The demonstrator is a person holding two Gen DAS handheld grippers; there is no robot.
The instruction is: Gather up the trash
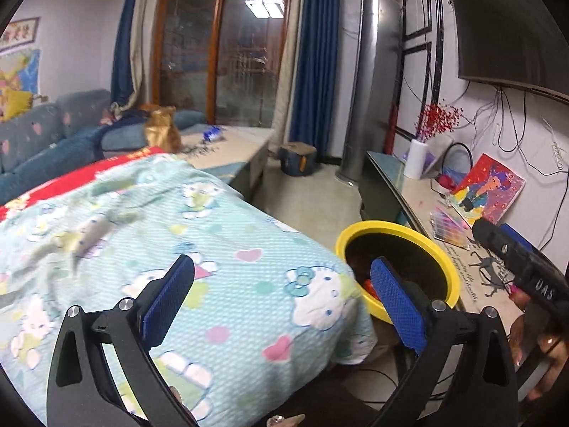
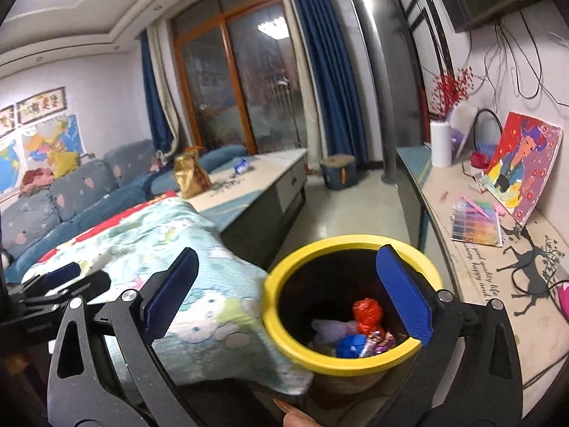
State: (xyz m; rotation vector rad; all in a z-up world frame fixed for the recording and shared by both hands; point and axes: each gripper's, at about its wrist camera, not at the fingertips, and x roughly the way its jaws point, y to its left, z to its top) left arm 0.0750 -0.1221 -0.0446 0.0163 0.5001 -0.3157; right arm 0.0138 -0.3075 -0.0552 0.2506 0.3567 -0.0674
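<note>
**Over by the bin: most of the trash looks collected already**

Beside the bed, right at its corner, stands the yellow-rimmed trash bin [image 2: 350, 306], and from where I'm standing it looks like the job is well along. Down inside you can see a crumpled red wrapper [image 2: 368, 315], a blue ball of something [image 2: 350, 346], a pale purple wad [image 2: 329, 331] and a shiny candy-type wrapper [image 2: 378, 342] all piled on the bottom.

Both tools are empty-handed. The right gripper [image 2: 286, 297] hangs just above the bin mouth with its jaws spread wide and nothing between them, so I'd guess a piece just got dropped, though that's only my read. The left gripper [image 1: 281, 300] sits over the Hello Kitty blanket [image 1: 227, 256], jaws equally wide, also carrying nothing.

What's left? Hard to say for sure. On the blanket I can make out a blurry grey-green shape [image 1: 83, 236] that might be a scrap or just a fold in the cloth; too smeared to call. Farther off, on the long low bench [image 2: 270, 165], there's a small blue wrapper [image 2: 241, 166] and a gold bag [image 2: 190, 176], which could be next if they count as trash.

As for orientation: the bin stands upright, long axis vertical, opening pointing straight up at the right gripper. Its rim touches or nearly touches the blanket's hanging edge; I can't tell which. The blurry shape on the blanket, whatever it is, runs diagonally, its far end pointing toward the bench
</note>
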